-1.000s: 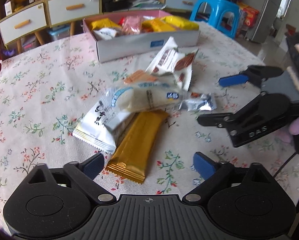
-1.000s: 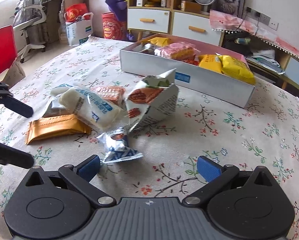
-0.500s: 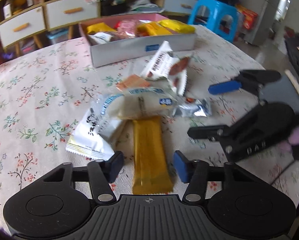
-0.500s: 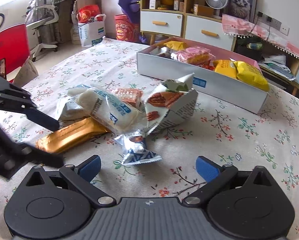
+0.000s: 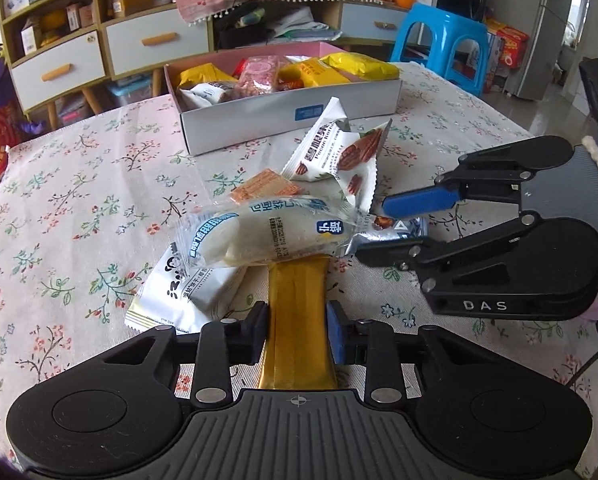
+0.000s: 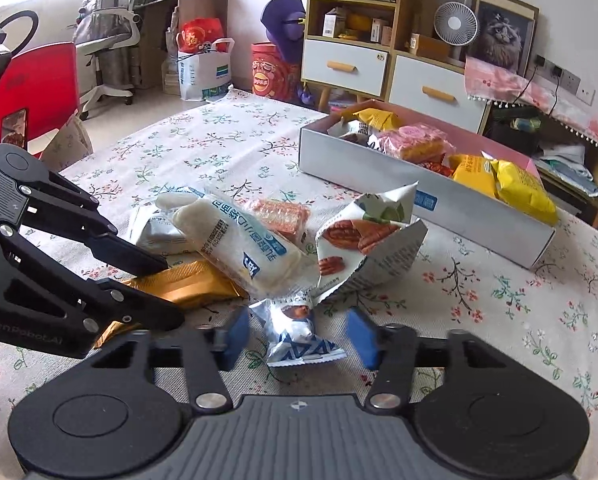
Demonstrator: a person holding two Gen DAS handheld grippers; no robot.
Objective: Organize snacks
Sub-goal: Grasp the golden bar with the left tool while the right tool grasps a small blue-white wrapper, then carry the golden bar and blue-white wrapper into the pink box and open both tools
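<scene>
5 or so snack packets [image 5: 341, 65] inside grey-walled box [image 5: 259, 114].

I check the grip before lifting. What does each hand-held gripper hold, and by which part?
The left hand-held gripper holds the gold snack bar near its close end. The closing right hand-held gripper only straddles the small silver packet, not pressing it.

black left gripper [image 5: 297, 334] and right gripper [image 6: 297, 338], blue pads, silver screws, ribbed grey housings, white "das" lettering.
</scene>
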